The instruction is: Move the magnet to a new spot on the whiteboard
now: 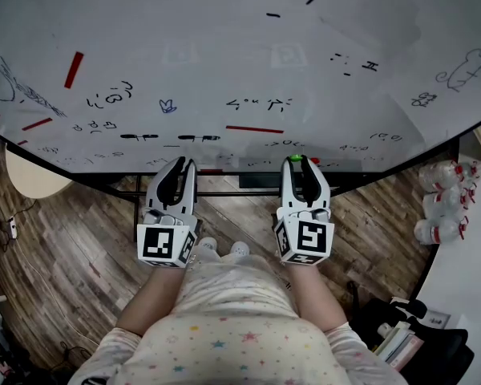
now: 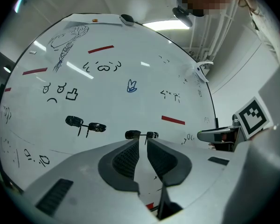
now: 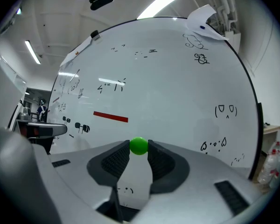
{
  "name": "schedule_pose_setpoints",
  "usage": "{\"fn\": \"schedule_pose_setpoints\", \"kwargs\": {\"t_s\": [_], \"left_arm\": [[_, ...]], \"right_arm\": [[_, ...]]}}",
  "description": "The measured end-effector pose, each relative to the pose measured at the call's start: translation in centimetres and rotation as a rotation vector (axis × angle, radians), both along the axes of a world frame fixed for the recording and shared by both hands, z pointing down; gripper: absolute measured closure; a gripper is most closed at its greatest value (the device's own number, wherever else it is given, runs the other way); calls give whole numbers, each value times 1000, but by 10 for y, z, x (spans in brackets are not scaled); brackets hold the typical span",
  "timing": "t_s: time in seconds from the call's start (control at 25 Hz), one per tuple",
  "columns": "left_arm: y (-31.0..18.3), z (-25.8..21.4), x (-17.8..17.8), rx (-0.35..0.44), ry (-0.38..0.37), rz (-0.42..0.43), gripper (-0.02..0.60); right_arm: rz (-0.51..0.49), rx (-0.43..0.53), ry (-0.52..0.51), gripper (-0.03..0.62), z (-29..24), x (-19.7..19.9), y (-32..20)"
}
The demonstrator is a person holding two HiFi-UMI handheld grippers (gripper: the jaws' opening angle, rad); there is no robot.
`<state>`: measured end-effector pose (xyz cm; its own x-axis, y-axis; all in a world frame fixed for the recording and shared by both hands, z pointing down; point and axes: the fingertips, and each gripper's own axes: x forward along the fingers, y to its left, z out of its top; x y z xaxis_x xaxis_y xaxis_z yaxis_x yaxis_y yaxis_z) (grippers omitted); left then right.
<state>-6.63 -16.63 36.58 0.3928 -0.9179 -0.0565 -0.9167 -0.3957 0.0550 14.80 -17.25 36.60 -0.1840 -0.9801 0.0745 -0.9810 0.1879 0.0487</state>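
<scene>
A small green round magnet [image 1: 296, 159] [image 3: 139, 145] sits between the tips of my right gripper [image 1: 298, 164] [image 3: 139, 150], which is shut on it close in front of the whiteboard [image 1: 224, 46] near its lower edge. My left gripper [image 1: 183, 165] [image 2: 143, 142] is held level beside it, to the left. Its jaws stand nearly together with a thin gap and nothing between them. The board carries doodles, red strips [image 1: 254, 129] [image 1: 74, 69] and black magnets [image 1: 139, 136] [image 2: 133, 134].
The board's black frame [image 1: 248, 181] runs just below the grippers. Water bottles [image 1: 441, 207] stand on the floor at the right, a pale round tabletop [image 1: 32, 175] at the left, and a bag with books [image 1: 401, 335] at the lower right. The person's feet are on the wooden floor.
</scene>
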Motion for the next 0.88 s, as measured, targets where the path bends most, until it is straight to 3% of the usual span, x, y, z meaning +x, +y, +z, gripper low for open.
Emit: {"fn": "schedule_pose_setpoints", "kwargs": {"t_s": [0.88], "left_arm": [[8, 14, 41, -4, 10, 7, 545]], "right_arm": [[-2, -40, -11, 471, 35, 43, 8]]}}
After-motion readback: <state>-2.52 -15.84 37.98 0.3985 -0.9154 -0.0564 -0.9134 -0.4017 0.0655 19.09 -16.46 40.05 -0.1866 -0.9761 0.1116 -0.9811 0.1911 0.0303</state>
